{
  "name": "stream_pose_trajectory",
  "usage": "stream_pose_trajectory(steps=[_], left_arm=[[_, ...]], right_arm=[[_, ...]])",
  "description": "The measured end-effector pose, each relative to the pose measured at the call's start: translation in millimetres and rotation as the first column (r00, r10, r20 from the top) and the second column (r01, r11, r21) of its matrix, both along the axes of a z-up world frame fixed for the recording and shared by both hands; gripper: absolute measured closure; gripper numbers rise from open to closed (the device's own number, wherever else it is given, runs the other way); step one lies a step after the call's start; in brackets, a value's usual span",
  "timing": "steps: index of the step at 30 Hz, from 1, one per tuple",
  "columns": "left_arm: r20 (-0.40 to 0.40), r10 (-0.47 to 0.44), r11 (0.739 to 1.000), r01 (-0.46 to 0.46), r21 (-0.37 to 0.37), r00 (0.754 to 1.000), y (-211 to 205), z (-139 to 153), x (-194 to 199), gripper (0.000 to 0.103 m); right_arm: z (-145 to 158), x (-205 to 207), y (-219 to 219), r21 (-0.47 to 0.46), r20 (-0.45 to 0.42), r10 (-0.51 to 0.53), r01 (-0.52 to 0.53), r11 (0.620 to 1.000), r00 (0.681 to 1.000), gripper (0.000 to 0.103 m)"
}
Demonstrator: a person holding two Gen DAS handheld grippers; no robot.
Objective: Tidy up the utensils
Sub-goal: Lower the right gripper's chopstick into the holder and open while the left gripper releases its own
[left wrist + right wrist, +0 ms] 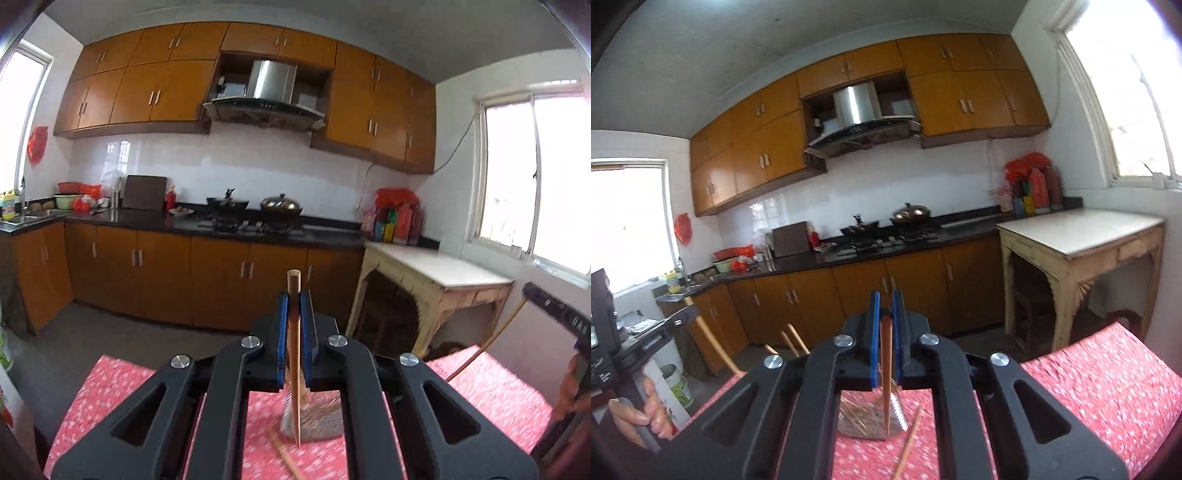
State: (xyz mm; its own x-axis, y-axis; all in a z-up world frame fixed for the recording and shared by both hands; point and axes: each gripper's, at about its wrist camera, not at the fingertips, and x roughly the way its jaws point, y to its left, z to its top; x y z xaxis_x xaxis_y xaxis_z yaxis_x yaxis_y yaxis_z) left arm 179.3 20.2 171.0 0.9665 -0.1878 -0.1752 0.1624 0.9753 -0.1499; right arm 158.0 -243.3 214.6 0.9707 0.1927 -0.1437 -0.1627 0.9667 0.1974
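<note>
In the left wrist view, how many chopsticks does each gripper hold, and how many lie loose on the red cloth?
Upright chopstick in left gripper: 1
Slanted chopstick in right gripper: 1
Loose chopstick on red cloth: 1
Total: 3

The tabletop point(491, 387) wears a red cloth speckled with small white flowers. Each black gripper, left point(294, 314) and right point(885, 314), has blue pads, and each chopstick point(294, 354) point(886, 369) is reddish-brown wood. The cabinets point(166, 266) are orange-brown under a black counter point(192, 225).
</note>
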Motion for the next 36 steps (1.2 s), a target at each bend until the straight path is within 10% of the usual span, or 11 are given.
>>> stream_pose_trajectory(steps=[13,31,36], left_arm=[[0.056,0.098,0.995,-0.096,-0.036,0.994,-32.9,18.5,60.9,0.096],[-0.068,0.096,0.995,-0.097,-0.004,0.993,-39.9,-30.0,110.8,0.096],[-0.079,0.113,0.993,-0.114,-0.010,0.990,-31.9,-28.5,108.4,0.079]], right_arm=[[22.2,66.8,40.1,-0.015,0.047,-0.002,0.003,1.000,0.999,0.096],[-38.1,147.8,56.3,-0.014,-0.122,0.010,-0.012,1.000,0.992,0.095],[-44.0,141.0,46.3,-0.016,-0.140,-0.035,0.033,0.999,0.990,0.071]])
